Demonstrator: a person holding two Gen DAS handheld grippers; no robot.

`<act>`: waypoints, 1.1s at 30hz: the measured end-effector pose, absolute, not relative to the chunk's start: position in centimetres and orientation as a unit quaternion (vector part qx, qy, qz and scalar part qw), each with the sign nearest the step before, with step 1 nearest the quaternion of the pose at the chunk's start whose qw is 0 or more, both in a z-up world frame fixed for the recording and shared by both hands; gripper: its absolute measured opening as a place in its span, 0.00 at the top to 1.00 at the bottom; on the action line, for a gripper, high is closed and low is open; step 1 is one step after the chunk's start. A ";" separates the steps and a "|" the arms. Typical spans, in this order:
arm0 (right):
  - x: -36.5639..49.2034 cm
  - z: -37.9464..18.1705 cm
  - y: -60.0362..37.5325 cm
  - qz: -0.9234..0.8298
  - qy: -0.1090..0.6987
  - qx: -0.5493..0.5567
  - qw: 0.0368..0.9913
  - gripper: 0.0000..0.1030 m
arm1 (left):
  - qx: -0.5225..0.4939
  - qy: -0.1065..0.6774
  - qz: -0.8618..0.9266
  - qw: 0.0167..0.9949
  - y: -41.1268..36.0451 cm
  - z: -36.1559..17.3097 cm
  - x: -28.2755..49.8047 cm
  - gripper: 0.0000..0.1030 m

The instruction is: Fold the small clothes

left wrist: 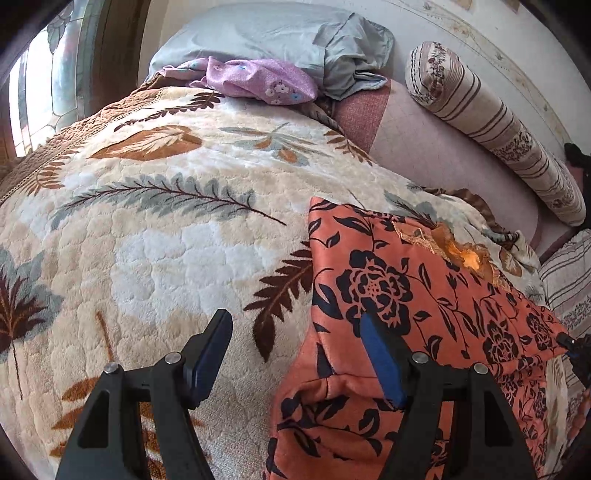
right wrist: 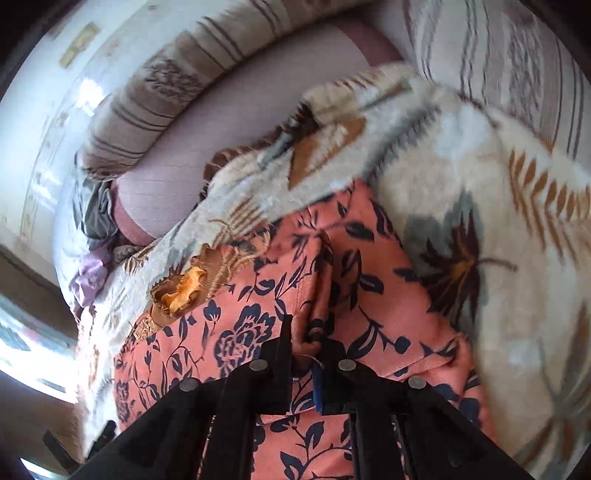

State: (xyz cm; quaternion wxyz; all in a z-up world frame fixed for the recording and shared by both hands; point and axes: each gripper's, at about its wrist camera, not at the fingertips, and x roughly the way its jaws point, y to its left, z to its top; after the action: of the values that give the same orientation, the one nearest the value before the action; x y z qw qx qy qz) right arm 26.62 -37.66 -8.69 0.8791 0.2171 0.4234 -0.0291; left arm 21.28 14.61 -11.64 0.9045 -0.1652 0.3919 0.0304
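An orange garment (left wrist: 406, 295) with a dark flower print lies partly folded on a cream leaf-patterned blanket (left wrist: 147, 221). It has an orange-gold embroidered patch (left wrist: 465, 254) near its far edge. My left gripper (left wrist: 295, 332) is open over the garment's left edge; its right finger rests on the cloth, its left finger over the blanket. In the right wrist view my right gripper (right wrist: 306, 343) is shut on a bunched fold of the garment (right wrist: 369, 295), and the patch (right wrist: 184, 288) shows to its left.
A purple floral cloth (left wrist: 255, 79) and a grey pillow (left wrist: 277, 33) lie at the bed's far end. A striped bolster (left wrist: 491, 125) runs along the wall on the right, with pink sheet (left wrist: 424, 147) beside it. A window (left wrist: 48, 81) is at far left.
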 end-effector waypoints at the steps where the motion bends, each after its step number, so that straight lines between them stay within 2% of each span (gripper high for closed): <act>1: 26.7 -9.6 -37.3 -0.034 0.439 0.195 0.876 0.92 | -0.166 0.387 0.027 0.907 14.5 -11.4 21.3 0.30; 3: 27.8 -13.7 -37.6 -0.034 0.510 0.195 0.837 0.91 | -0.150 0.394 0.018 0.907 13.8 -11.5 21.7 0.30; 4: 27.6 -15.1 -38.3 -0.027 0.518 0.223 0.825 0.88 | -0.134 0.413 0.017 0.901 13.3 -12.1 22.2 0.30; 6: 26.7 -14.3 -39.4 -0.026 0.490 0.249 0.835 0.85 | -0.093 0.463 0.020 0.881 12.3 -14.3 23.0 0.30; 8: 25.9 -13.0 -39.6 -0.046 0.484 0.242 0.839 0.67 | -0.056 0.453 0.031 0.889 11.2 -14.0 22.8 0.29; 10: 25.1 -10.8 -39.8 -0.054 0.456 0.235 0.857 0.39 | -0.050 0.452 0.028 0.890 11.0 -13.8 22.8 0.29; 11: 24.8 -9.5 -39.8 -0.055 0.436 0.230 0.868 0.36 | -0.055 0.453 0.027 0.889 11.2 -13.9 22.8 0.29; 14: 25.9 -6.9 -38.5 0.012 0.397 0.251 0.883 0.34 | -0.065 0.455 0.026 0.888 11.5 -13.9 22.9 0.28; 15: 26.9 -6.9 -37.8 0.051 0.405 0.264 0.874 0.29 | -0.063 0.454 0.027 0.888 11.5 -14.0 22.9 0.28; 18: 30.9 -9.6 -35.7 0.140 0.447 0.295 0.832 0.28 | -0.058 0.453 0.029 0.889 11.4 -14.1 22.9 0.27; 20: 31.6 -11.3 -35.6 0.141 0.469 0.295 0.820 0.28 | -0.062 0.453 0.027 0.889 11.4 -14.1 22.9 0.27; 21: 32.6 -13.5 -36.3 0.111 0.498 0.296 0.807 0.28 | -0.065 0.453 0.025 0.889 11.4 -14.1 22.9 0.26; 22: 32.8 -16.2 -39.1 0.079 0.493 0.377 0.780 0.38 | -0.066 0.453 0.025 0.889 11.5 -14.1 22.9 0.26; 23: 32.2 -15.8 -39.9 0.072 0.472 0.406 0.779 0.39 | -0.066 0.453 0.025 0.889 11.5 -14.1 22.9 0.26; 26: 31.7 -13.5 -40.3 0.089 0.427 0.379 0.816 0.26 | -0.063 0.454 0.029 0.888 11.3 -14.1 23.1 0.24; 27: 32.3 -14.2 -40.2 0.100 0.444 0.361 0.814 0.17 | -0.060 0.454 0.031 0.888 11.3 -14.1 23.2 0.24; 28: 33.3 -15.5 -40.5 0.082 0.484 0.336 0.804 0.19 | -0.060 0.454 0.030 0.889 11.3 -14.2 23.2 0.24; 30: 33.2 -15.6 -42.2 0.073 0.463 0.385 0.795 0.27 | -0.065 0.453 0.027 0.889 11.5 -14.2 23.1 0.23; 31: 33.1 -14.8 -42.6 0.072 0.452 0.394 0.797 0.24 | -0.070 0.452 0.026 0.889 11.7 -14.2 23.1 0.23; 33: 33.2 -14.1 -42.8 0.079 0.438 0.395 0.804 0.24 | -0.068 0.452 0.028 0.889 11.6 -14.2 23.2 0.23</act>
State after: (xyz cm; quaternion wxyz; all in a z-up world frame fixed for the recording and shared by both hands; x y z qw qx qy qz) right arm 33.21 -42.79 -14.07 0.8035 0.3951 0.4381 0.0792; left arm 23.20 11.61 -14.23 0.8887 -0.0685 0.4525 0.0280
